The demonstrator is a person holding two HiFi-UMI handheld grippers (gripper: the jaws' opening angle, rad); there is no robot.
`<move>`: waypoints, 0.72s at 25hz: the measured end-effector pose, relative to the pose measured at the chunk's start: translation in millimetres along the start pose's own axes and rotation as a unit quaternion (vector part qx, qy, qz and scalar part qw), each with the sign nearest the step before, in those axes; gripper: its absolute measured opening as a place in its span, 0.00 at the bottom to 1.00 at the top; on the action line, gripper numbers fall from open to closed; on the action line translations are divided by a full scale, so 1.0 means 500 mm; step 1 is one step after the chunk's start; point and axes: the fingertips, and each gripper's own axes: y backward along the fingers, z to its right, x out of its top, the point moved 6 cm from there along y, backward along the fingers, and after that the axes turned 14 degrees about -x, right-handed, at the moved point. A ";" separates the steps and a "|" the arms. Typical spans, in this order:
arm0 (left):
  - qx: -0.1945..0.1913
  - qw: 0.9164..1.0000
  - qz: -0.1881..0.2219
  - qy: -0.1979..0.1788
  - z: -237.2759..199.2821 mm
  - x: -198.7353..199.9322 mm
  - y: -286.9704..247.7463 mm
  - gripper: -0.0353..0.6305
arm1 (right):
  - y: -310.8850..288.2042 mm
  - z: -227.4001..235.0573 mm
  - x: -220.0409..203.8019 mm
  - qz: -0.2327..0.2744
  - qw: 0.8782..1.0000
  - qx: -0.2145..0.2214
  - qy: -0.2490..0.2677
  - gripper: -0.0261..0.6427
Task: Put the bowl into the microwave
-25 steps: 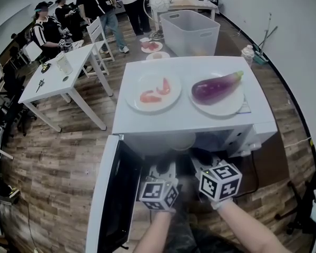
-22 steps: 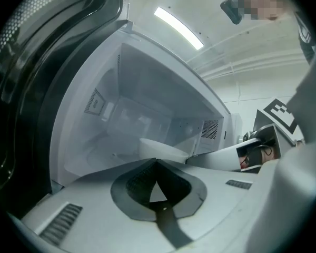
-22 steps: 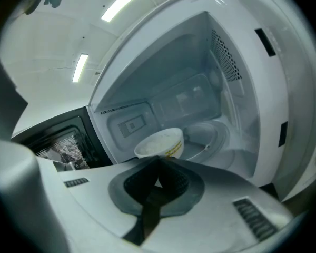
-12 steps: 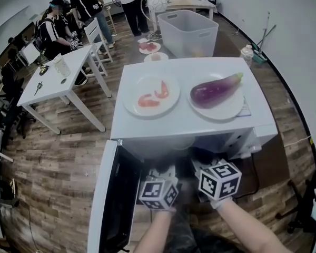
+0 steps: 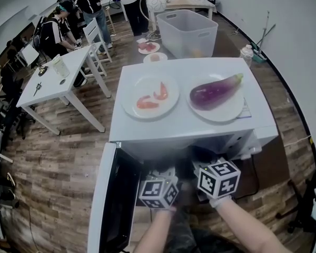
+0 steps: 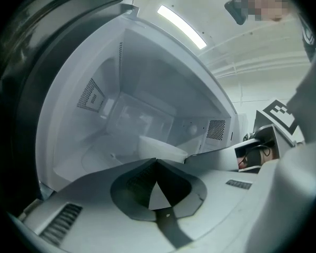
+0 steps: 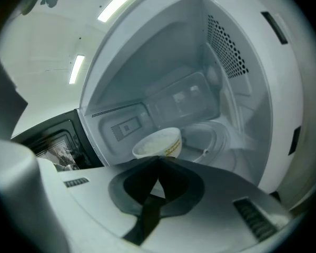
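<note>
White microwave (image 5: 189,125) dead centre in head view; door (image 5: 113,199) swung wide open toward the left, cavity facing the person. Behind it, grey plastic bin (image 5: 189,33); off to the left, white table (image 5: 52,80) with people (image 5: 52,30) around its far side.

On top of the microwave, two white plates side by side; right plate (image 5: 229,108) carrying a purple eggplant (image 5: 213,90); left plate (image 5: 171,103) carrying a few red-orange pieces (image 5: 151,96), too small to identify.

Both grippers at the cavity mouth, side by side, not touching each other. Left gripper (image 6: 157,162): pressed together, tips meeting, nothing pinched. Right gripper (image 7: 159,159): same, tips closed on themselves, empty.

Bowl (image 7: 158,142): already inside the microwave, upright on the cavity floor by the glass turntable (image 7: 213,136); just beyond both sets of tips; pale, with a small yellow label on its side; contact with either gripper not clear from these views.
</note>
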 end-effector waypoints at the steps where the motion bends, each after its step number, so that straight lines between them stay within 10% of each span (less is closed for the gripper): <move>1: 0.000 1.000 0.000 0.001 0.000 0.000 -0.001 0.06 | -0.001 0.001 0.000 -0.001 1.000 -0.001 -0.001 0.05; 18: -0.002 1.000 -0.003 0.007 -0.002 -0.006 -0.006 0.06 | -0.009 0.009 -0.012 -0.012 1.000 -0.002 0.003 0.05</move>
